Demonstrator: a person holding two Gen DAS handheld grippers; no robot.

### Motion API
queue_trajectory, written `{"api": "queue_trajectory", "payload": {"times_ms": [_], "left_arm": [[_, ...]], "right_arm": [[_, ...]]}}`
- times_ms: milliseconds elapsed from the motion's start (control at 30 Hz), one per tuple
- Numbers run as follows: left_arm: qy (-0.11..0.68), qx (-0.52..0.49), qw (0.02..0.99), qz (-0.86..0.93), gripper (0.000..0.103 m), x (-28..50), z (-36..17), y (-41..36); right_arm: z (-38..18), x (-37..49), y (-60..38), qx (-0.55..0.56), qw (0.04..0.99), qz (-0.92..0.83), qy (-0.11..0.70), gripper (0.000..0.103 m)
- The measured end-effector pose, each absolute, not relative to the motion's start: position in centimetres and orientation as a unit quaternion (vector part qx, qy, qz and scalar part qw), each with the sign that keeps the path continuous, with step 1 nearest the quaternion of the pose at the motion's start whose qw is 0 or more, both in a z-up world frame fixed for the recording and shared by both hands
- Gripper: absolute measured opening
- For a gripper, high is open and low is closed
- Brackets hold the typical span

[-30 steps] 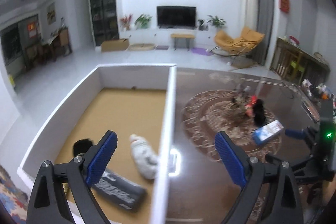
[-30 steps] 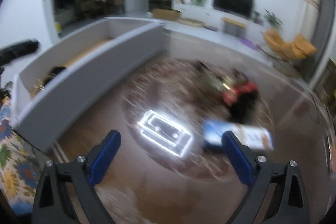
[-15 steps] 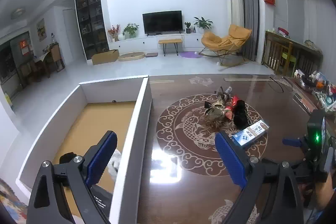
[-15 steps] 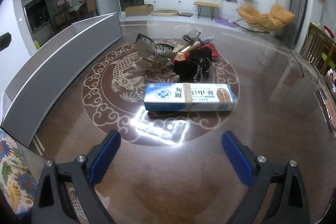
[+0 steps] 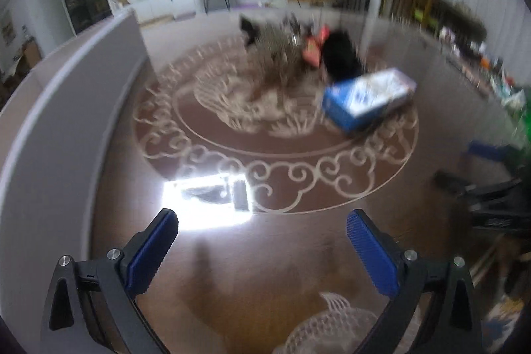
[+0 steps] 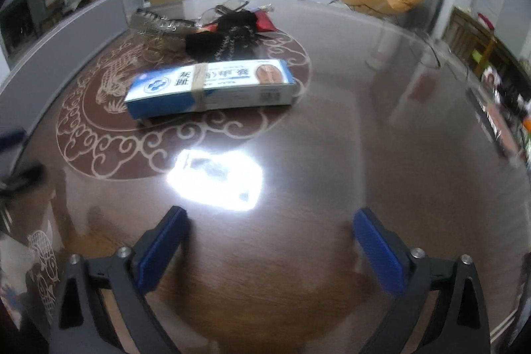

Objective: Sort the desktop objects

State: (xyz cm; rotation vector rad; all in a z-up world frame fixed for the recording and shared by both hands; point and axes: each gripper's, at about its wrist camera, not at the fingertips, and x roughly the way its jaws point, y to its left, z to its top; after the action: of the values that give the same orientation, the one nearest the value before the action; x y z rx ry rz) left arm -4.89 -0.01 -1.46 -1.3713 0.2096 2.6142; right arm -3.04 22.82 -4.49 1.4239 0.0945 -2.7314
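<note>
Blue pads of the left gripper (image 5: 262, 241) and right gripper (image 6: 270, 241) are opening, nothing between them. Both now tilt down toward the table (image 6: 381, 155); the blue-and-white box (image 6: 209, 87) ahead of the right gripper is the likely next pick

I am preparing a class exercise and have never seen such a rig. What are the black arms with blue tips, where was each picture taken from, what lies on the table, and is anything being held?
No robot here: a person holds two hand grippers, each with a fisheye camera looking along its blue-padded fingers. One picture looks from the left gripper, the other from the right gripper. On the patterned brown table lie a long blue and white box and, behind it, a heap of dark and red items, too jumbled to name. A white bin wall stands at the left. Both grippers' jaws are opening; nothing lies between them.
</note>
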Motion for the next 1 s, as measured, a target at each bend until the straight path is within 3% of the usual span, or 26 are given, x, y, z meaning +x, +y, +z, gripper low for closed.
{"api": "queue_trajectory", "payload": {"times_ms": [1000], "left_arm": [[0.054,-0.459,0.102,0.881,0.103,-5.86,-2.88,0.08]], "right_arm": [[-4.32,-2.78,23.46,0.459,0.019,-0.888,0.02,0.103]]}}
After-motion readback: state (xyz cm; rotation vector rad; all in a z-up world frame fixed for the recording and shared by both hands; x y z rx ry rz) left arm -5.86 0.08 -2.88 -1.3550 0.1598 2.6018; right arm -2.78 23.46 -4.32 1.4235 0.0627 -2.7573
